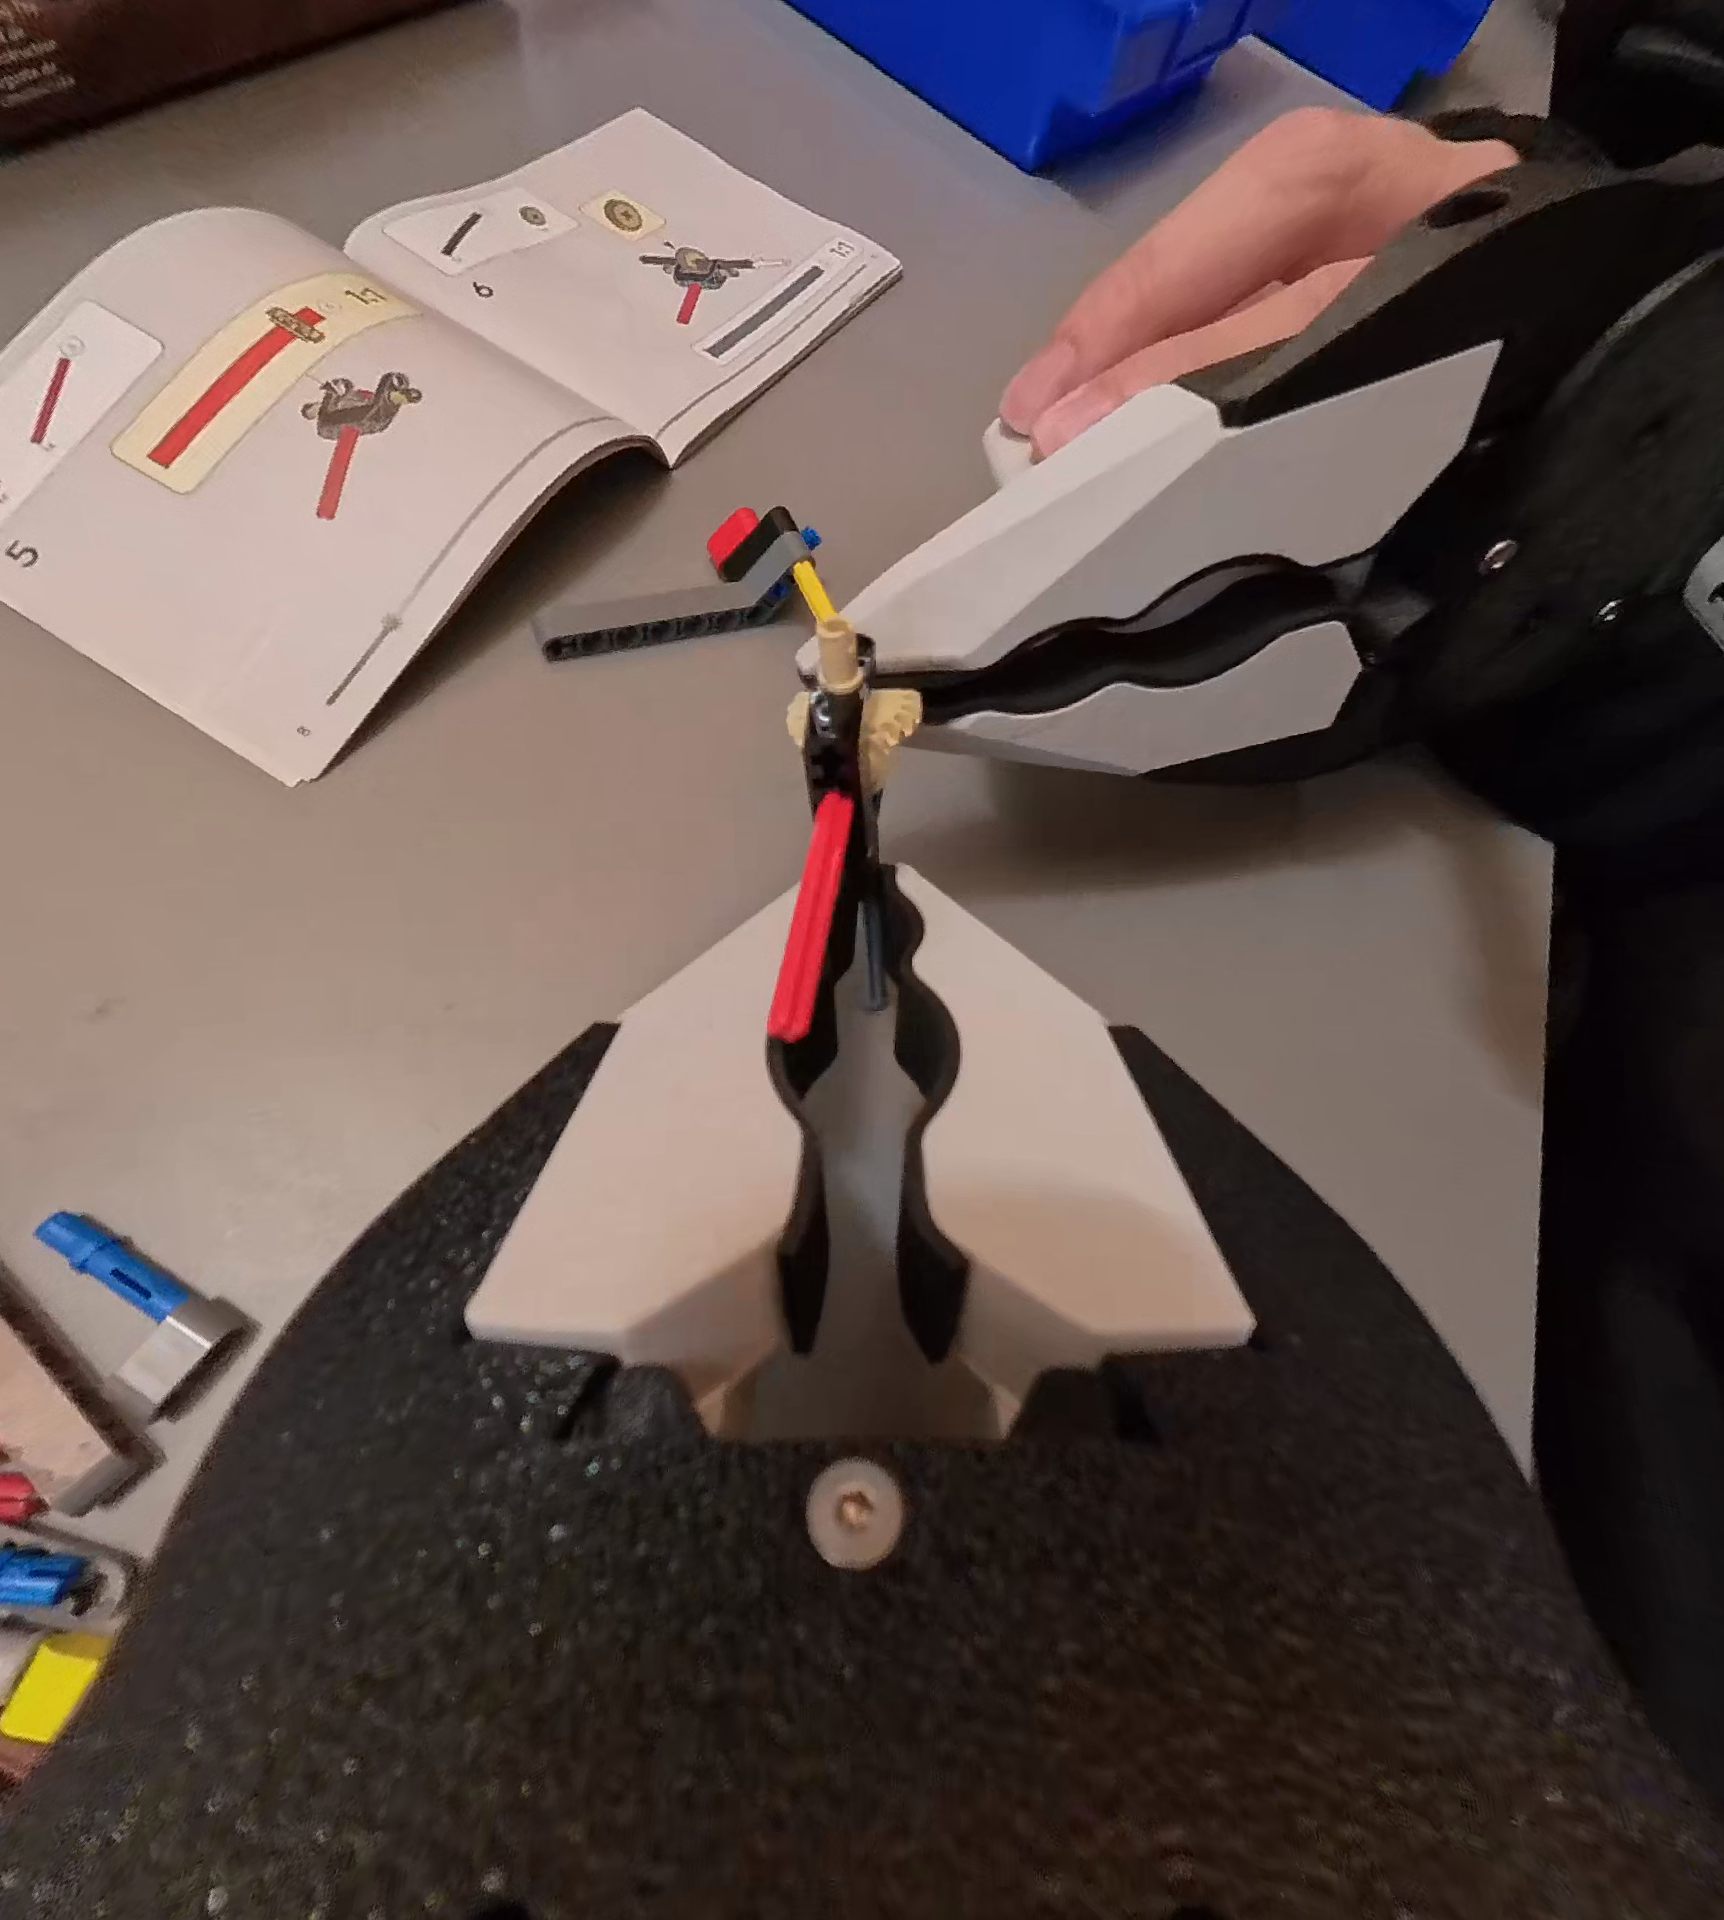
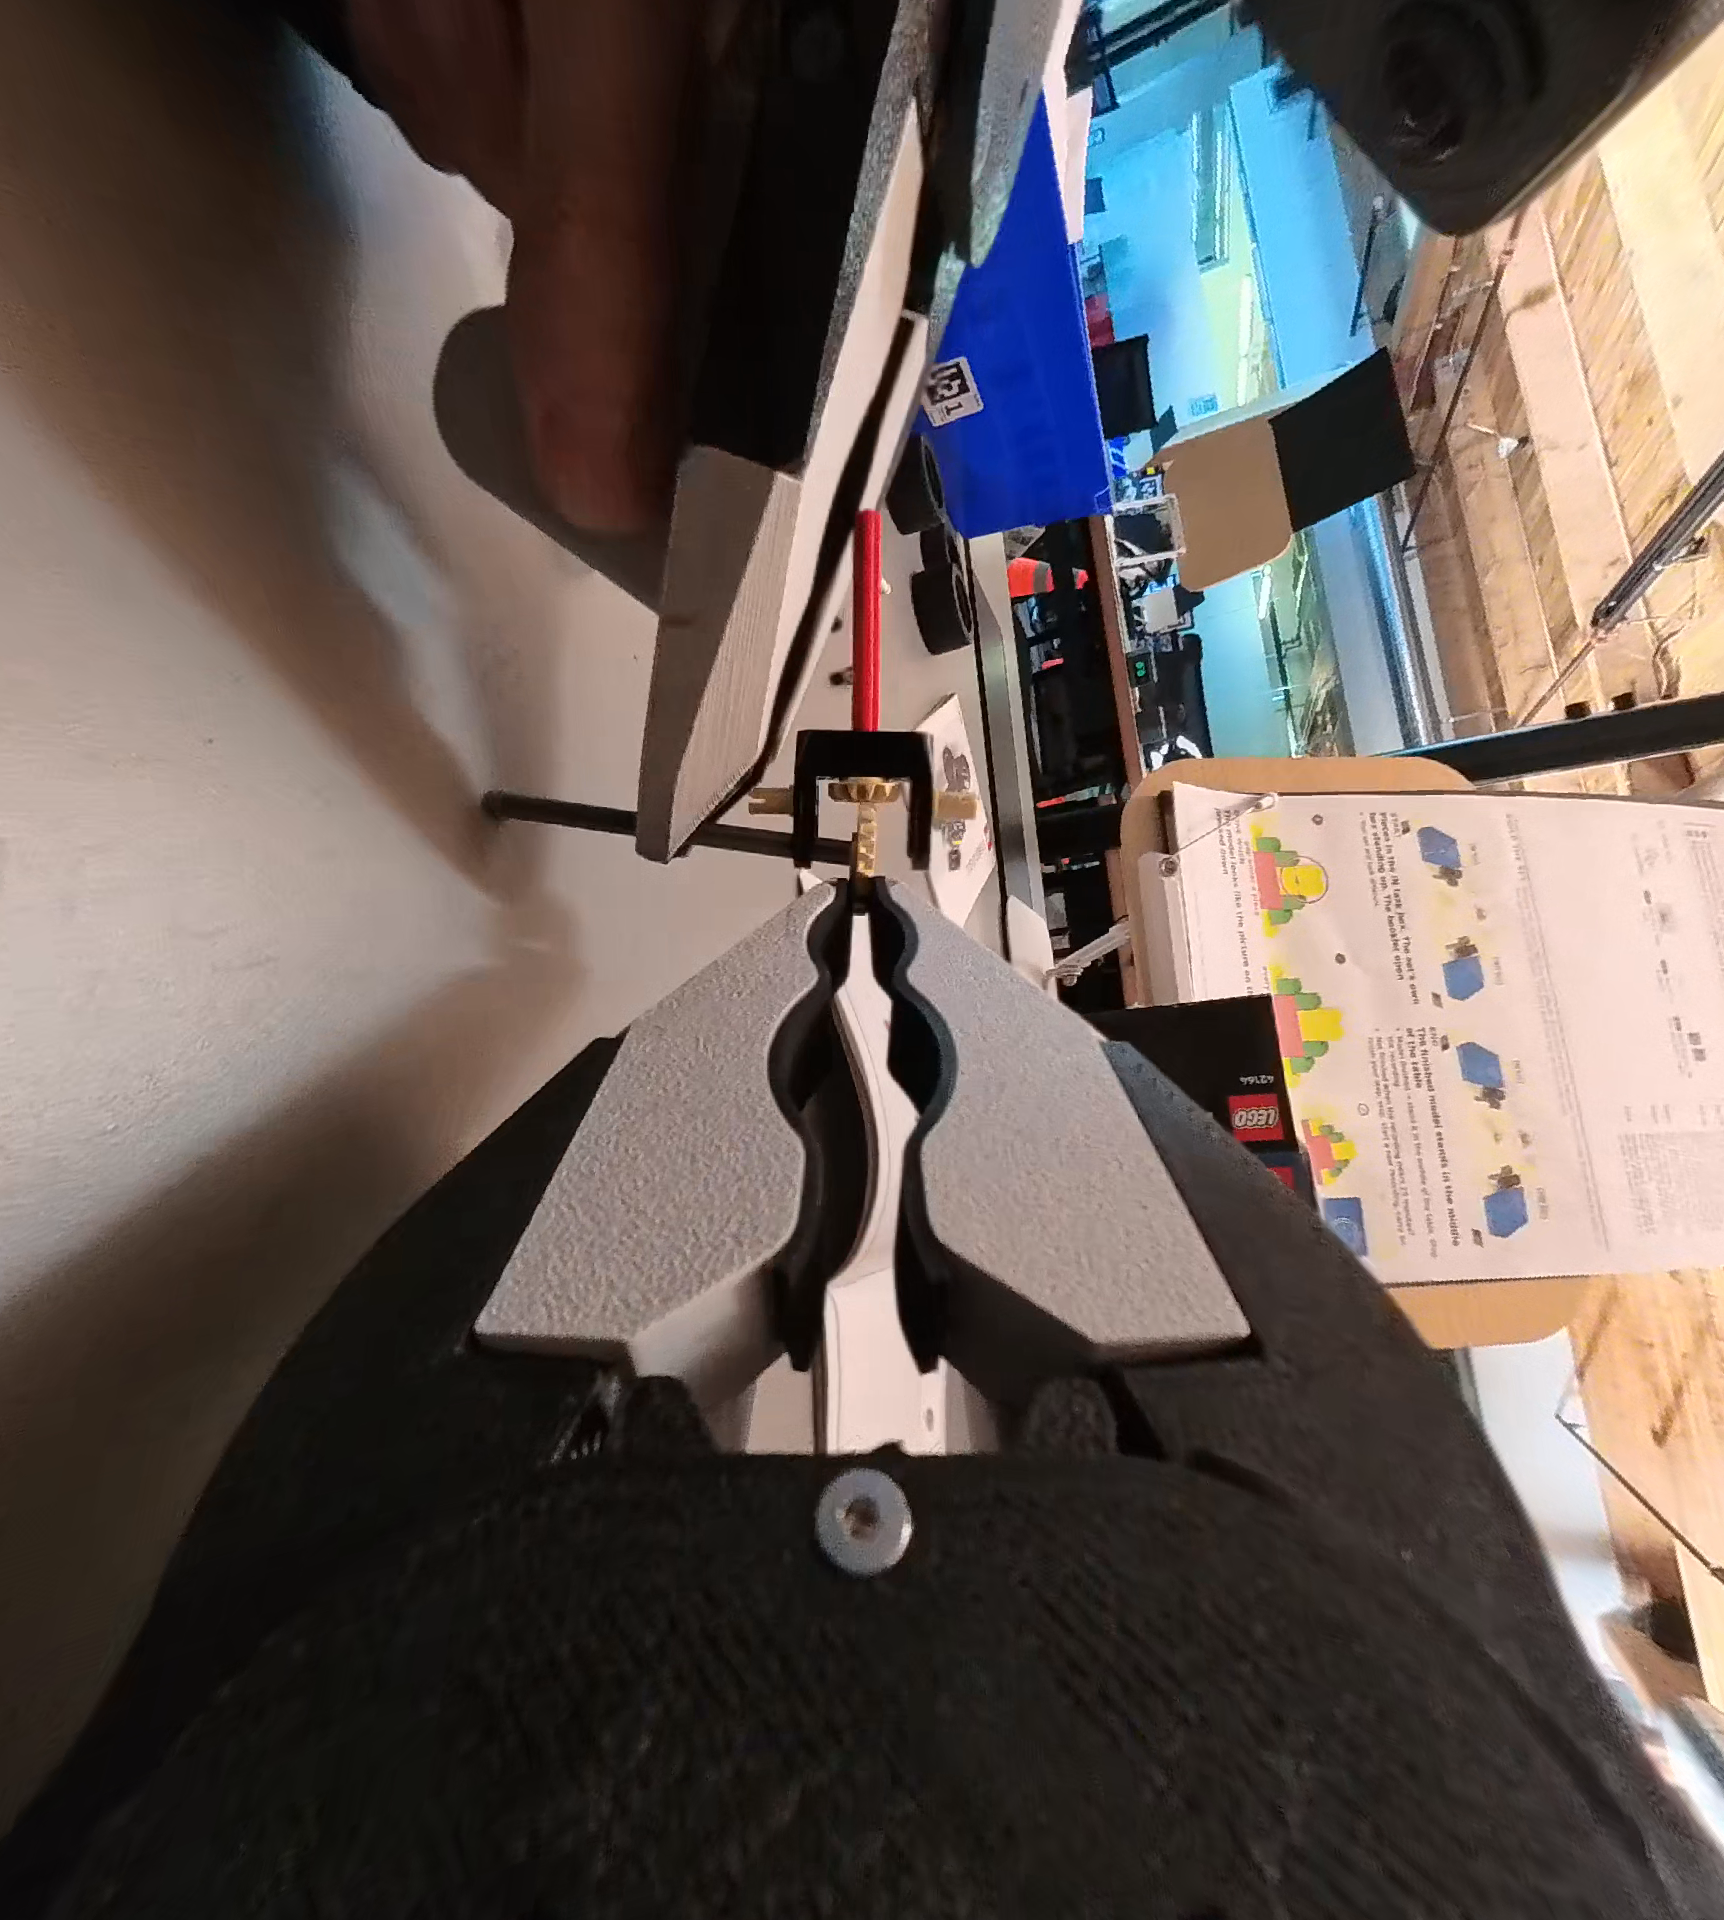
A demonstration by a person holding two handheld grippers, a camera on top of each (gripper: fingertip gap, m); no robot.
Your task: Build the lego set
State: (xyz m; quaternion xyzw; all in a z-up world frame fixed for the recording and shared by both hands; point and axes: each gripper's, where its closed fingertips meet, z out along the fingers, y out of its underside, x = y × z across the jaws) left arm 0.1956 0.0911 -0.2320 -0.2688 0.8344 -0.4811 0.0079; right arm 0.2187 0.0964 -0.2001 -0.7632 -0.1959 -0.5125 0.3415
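A small lego assembly (image 1: pixel 842 748) is held in the air between both grippers: a black frame (image 2: pixel 863 756) with tan gears (image 2: pixel 853 795), a red axle (image 1: pixel 811 925) and a dark axle (image 2: pixel 577 812). My left gripper (image 1: pixel 873 899) is shut on the assembly's lower end, at the dark axle beside the red axle. My right gripper (image 2: pixel 863 896) comes in from the right in the left wrist view (image 1: pixel 842 681). It is shut on a tan gear (image 1: pixel 894 727) at the top of the frame. The left gripper also shows in the right wrist view (image 2: pixel 764 774).
An open instruction booklet (image 1: pixel 370 416) lies on the grey table at the back left. A grey beam sub-assembly (image 1: pixel 671 623) with red, black and yellow parts lies behind the grippers. Loose lego parts (image 1: pixel 37 1558) lie at the front left. A blue bin (image 1: pixel 1097 62) stands at the back. A person's hand (image 1: pixel 1201 270) holds the right gripper.
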